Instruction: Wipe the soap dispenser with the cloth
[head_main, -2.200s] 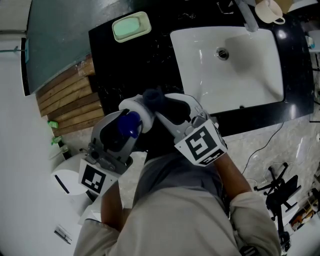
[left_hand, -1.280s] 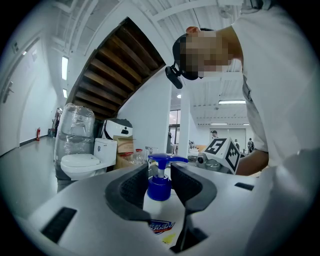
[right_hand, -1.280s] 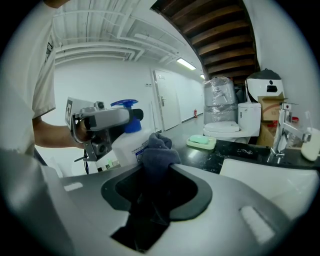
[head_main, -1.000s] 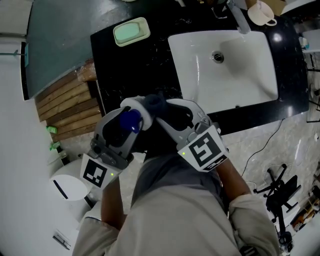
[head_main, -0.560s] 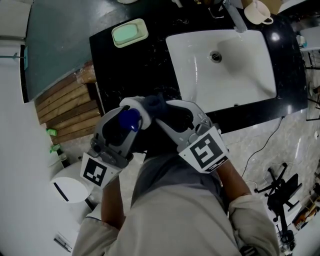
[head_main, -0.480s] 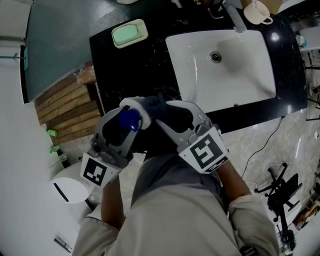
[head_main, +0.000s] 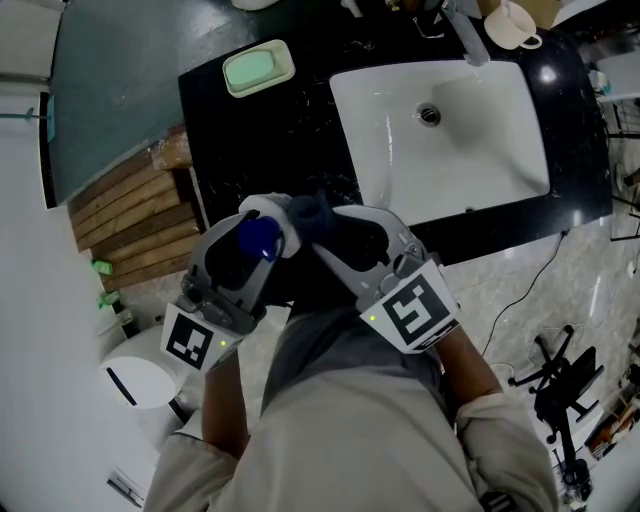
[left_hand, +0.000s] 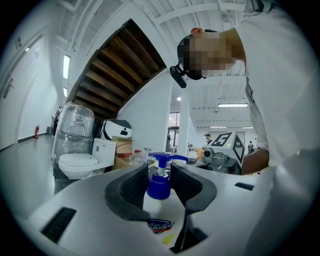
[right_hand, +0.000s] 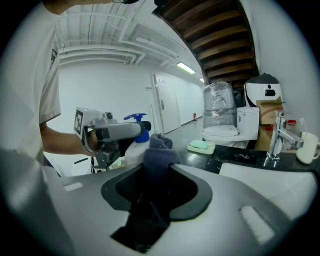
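The soap dispenser (left_hand: 161, 226) was off the table (head_main: 270, 130), held in the air just in front of the front-left corner of the sink (head_main: 480, 150), on the person's side of it. The left gripper (left_hand: 159, 170) was clamped across its white body, with the dark pads on either side and the blue pump (head_main: 258, 236) rising between the tips. The right gripper (right_hand: 157, 185) was closed on the cloth (right_hand: 158, 149), a dark blue wad bunched between its jaws with a rounded lump poking out past the tips. From the sink's front-left corner, that lump sat just to the sink side of the pump and close against the bottle's shoulder. Whether it was actually touching could not be told.

The bottle looked like smooth plastic, fairly light, with walls that would probably give under a hard squeeze. It was likely to be slippery wherever soap had run. The body below the shoulder seemed the sound place to hold it, since that left the pump, neck and upper sides free for wiping. Pressing on the pump head risked dispensing soap.

The cloth was soft and limp and would fold around the neck easily. Pinched at the middle of the bunch, as it was, it offered a firm pad to rub with.
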